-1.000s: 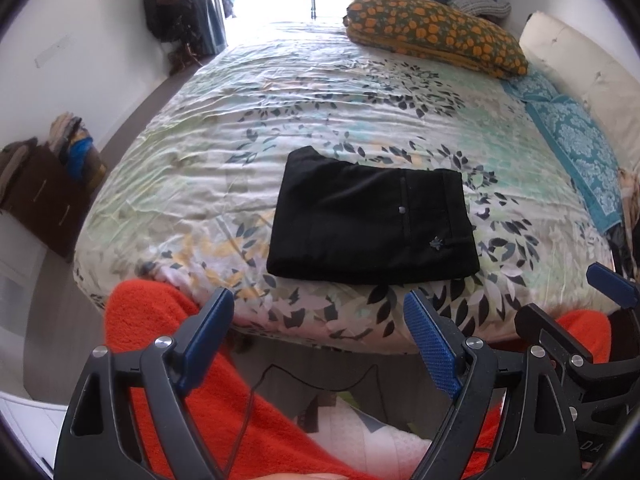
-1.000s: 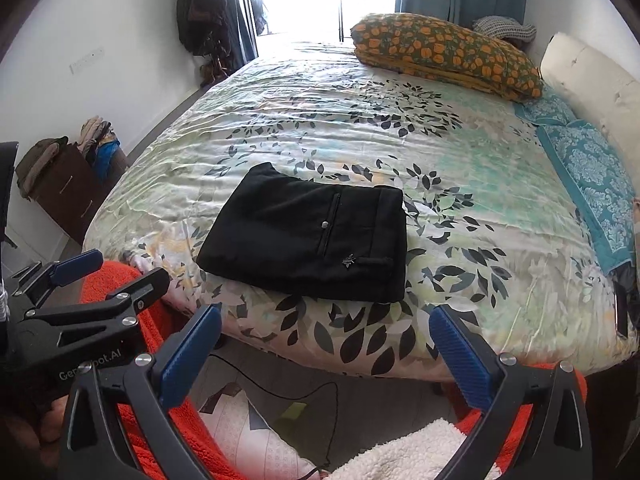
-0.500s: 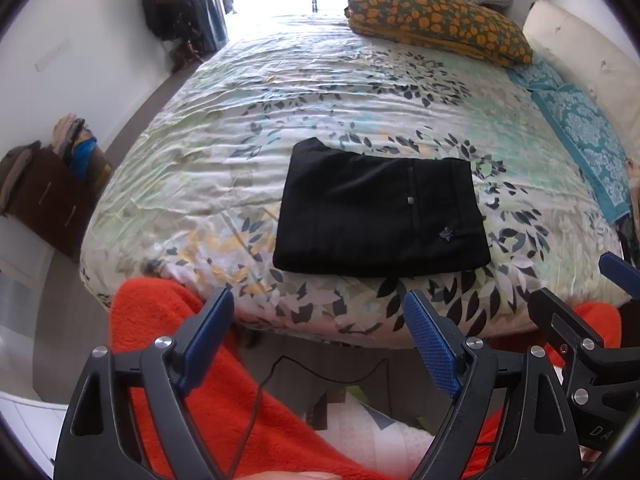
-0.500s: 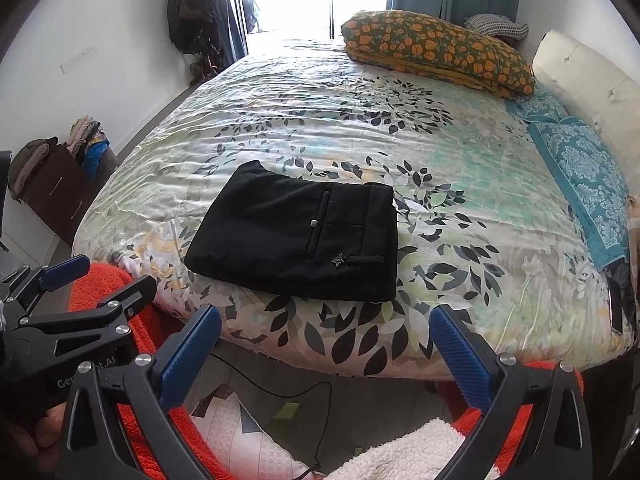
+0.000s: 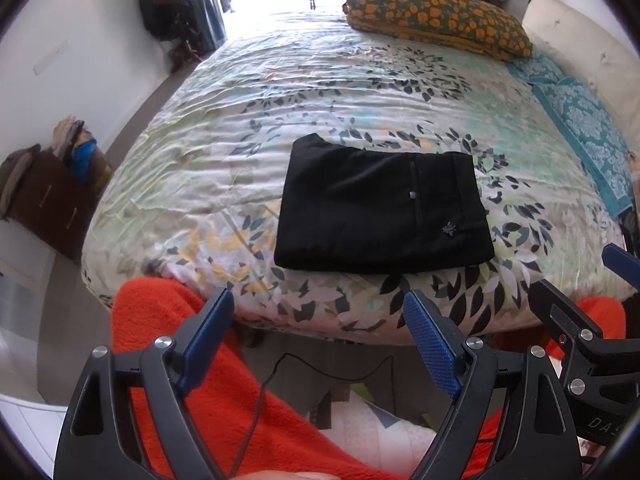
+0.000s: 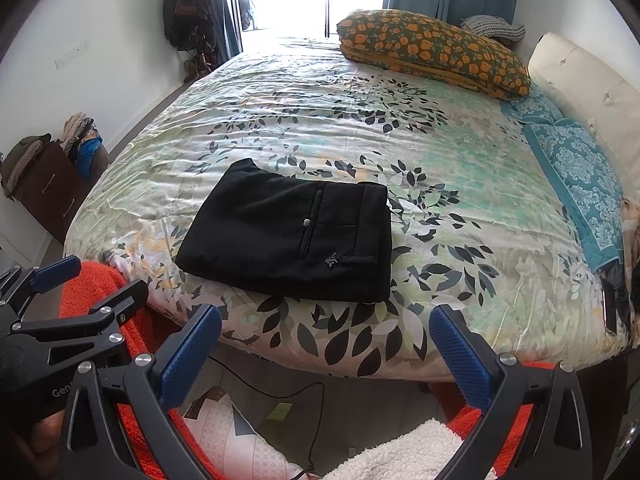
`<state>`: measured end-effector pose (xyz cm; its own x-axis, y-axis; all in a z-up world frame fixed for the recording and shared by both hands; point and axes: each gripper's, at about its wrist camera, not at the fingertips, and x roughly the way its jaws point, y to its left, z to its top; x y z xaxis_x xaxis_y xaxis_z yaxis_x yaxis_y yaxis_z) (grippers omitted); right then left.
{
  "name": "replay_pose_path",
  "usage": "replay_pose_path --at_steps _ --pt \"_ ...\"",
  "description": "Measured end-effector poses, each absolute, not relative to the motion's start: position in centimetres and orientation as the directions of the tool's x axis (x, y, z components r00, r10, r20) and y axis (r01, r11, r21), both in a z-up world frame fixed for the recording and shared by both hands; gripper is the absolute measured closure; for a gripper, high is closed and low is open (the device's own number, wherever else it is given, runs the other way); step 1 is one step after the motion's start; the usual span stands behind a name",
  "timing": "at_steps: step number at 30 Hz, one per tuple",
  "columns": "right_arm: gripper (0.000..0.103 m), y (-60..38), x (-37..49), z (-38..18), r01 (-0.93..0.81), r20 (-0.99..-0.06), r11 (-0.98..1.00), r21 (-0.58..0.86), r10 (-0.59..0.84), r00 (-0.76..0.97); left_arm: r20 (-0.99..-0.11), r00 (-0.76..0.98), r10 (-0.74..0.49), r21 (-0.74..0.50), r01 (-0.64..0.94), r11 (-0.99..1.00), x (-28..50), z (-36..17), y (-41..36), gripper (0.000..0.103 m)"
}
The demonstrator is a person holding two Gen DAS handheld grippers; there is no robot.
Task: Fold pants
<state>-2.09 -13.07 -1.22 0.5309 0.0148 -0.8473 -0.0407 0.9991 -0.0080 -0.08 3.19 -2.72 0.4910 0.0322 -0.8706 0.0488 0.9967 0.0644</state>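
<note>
Your left claw (image 5: 318, 334) and right claw (image 6: 326, 350) both hang released, empty; the folded black pants (image 6: 292, 236) lie on the bed (image 6: 460, 184) ahead of them.

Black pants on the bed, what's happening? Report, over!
Left claw open, right claw open, both short of the bed. Black fabric pants folded into a flat rectangle on the leaf-print bedspread. Nothing on them.

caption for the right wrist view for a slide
Folded black pants lie on the floral bedspread; right gripper open, off the bed.
</note>
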Motion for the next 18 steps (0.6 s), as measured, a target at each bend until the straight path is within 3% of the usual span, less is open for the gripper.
replay_pose_path --at_steps 18 --pt "0.000 -12.89 -1.66 -1.54 -0.026 -0.850 0.999 -0.032 -0.013 0.526 -0.875 0.484 0.034 0.069 0.055 0.996 0.29 -3.21 3.35 0.015"
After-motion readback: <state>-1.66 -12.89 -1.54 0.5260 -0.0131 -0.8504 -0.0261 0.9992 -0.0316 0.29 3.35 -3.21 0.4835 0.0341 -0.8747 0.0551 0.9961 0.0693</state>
